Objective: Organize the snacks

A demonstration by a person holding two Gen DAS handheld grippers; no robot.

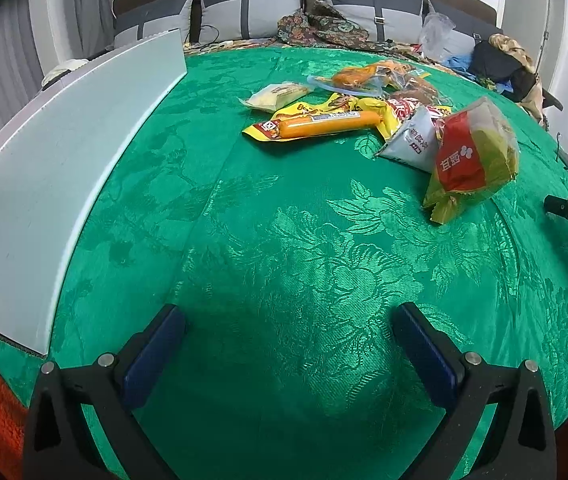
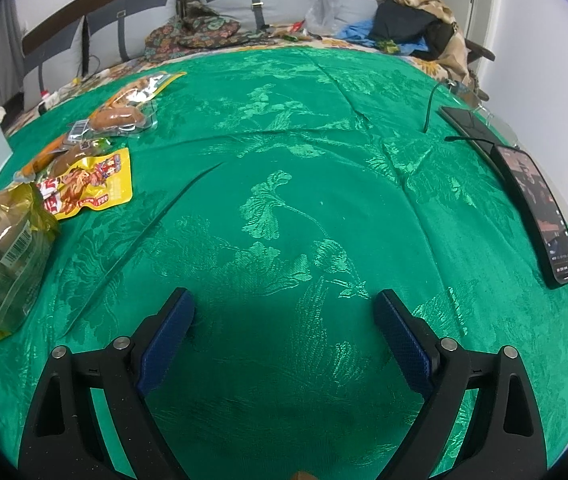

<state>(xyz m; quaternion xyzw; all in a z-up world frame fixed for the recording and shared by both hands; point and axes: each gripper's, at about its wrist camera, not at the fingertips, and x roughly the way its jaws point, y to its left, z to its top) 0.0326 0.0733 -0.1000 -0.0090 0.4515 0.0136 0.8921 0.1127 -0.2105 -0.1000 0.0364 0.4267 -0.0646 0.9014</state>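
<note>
The left gripper (image 1: 288,320), black with blue pads, hovers over a shiny green floral-patterned cloth (image 1: 268,248) with its fingers spread wide apart and nothing between them. To its far left, a long flat white box (image 1: 56,168) lies on the cloth, running away from the camera. Ahead of this gripper and somewhat to its right lies the pile of snacks: a pale cream-coloured packet (image 1: 274,96) at the left of the heap, a yellow wrapper holding an orange sausage stick (image 1: 324,122) nearest the gripper, a clear bag with orange contents (image 1: 358,76) behind it, a grey-white triangular pouch (image 1: 414,140) further right, and a red and olive-green crinkled bag (image 1: 472,156) leaning on that pouch at the right end of the pile. The right gripper (image 2: 284,316), of the same build, also rests open above the cloth (image 2: 304,200), fingers well apart and empty. From its view the snacks sit ahead and to its left: a clear bag with gold trim and a barcode (image 2: 4,248) closest, a yellow packet with a printed cartoon figure (image 2: 92,184) just beyond it, a vacuum-sealed brown sausage pack (image 2: 118,118) further off, and a clear packet with yellow edges (image 2: 148,84) farthest. Far to the right of this gripper, two dark phones (image 2: 540,212) lie along the cloth's edge, one behind the other, with a thin black cable (image 2: 430,106) by the farther one.
</note>
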